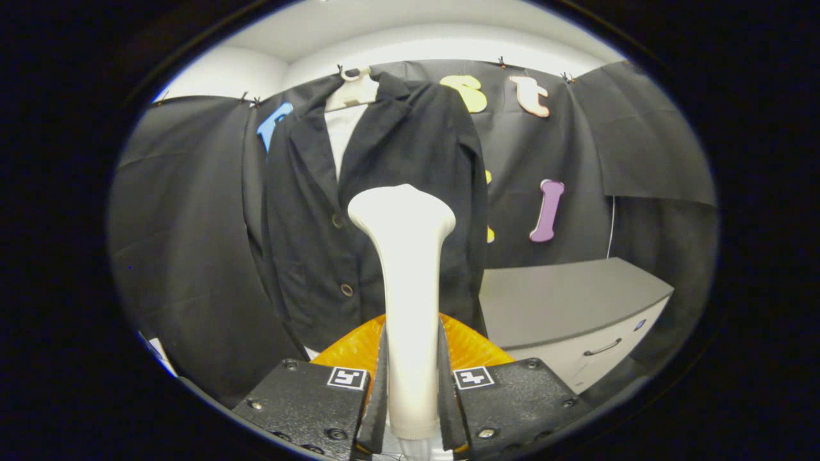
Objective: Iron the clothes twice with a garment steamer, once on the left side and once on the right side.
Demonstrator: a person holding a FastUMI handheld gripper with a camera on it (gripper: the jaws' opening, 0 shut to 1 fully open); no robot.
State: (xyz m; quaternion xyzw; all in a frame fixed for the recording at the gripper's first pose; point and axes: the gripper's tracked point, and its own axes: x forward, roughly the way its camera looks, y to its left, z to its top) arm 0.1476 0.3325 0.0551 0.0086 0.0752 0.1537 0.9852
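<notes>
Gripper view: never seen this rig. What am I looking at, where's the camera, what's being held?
There is no robot arm: a person carries a handheld two-finger gripper, and the fisheye camera rides on it, looking forward along the jaws. The jaws are shut on the handle of a white garment steamer, whose head points ahead at a dark jacket. The jacket hangs on a pale hanger against the booth's black cloth wall. Beyond the jaws, beside the jacket, stands a grey cabinet with a drawer. Something orange sits just behind the jaws; I cannot tell what.
</notes>
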